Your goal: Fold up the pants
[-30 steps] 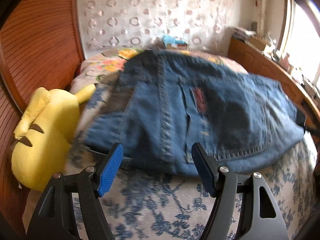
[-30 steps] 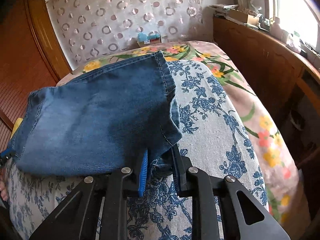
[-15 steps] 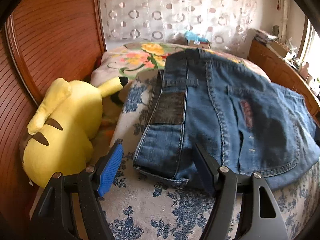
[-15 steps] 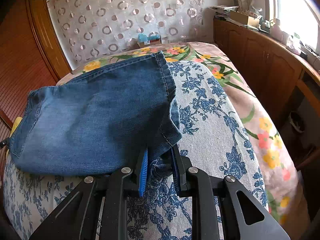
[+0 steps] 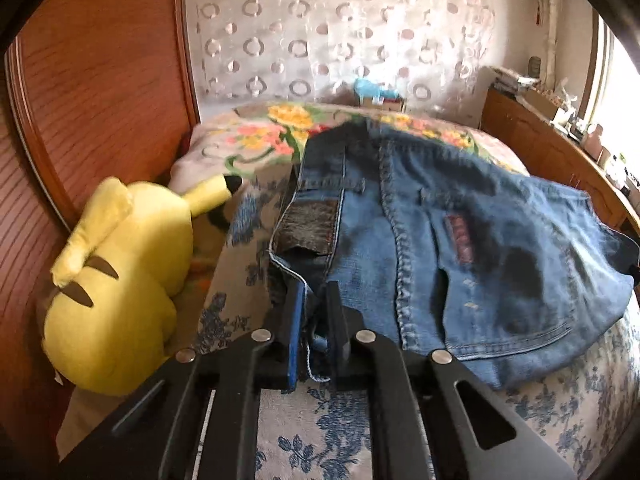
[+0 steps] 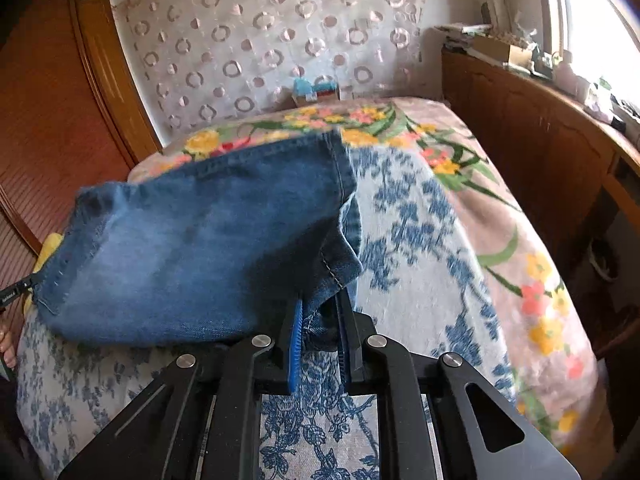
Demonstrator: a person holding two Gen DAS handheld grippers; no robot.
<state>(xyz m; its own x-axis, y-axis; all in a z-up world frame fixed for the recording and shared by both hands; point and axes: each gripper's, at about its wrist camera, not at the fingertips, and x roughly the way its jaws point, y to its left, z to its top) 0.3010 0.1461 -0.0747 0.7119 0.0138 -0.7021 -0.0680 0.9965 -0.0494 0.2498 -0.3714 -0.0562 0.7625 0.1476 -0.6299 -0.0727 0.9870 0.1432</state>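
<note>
Both grippers are pinching the jeans [image 5: 460, 248]. Left gripper [image 5: 314, 320] has just been closing, and its jaws now press on the near corner of the waistband, a loose thread hanging out between them. Right gripper [image 6: 320, 320] has also tightened a little, and it clamps the bunched hem of the leg ends, which droop over its fingertips.

Ahead of the left gripper the seat of the jeans spreads out to the right, back pocket and dark patch facing up, on the blue-flowered bed cover [image 5: 340, 432]. A yellow plush toy [image 5: 120, 280] lies just to the left of that gripper, clear of the denim. Ahead and to the left of the right gripper the legs lie flat as one broad panel, so the garment looks already doubled over at least once.

My reading: the fold is partly done, and with both near corners gripped the next fold is only starting. Still to do is carrying that near edge over onto the far side, then smoothing the stack.
</note>
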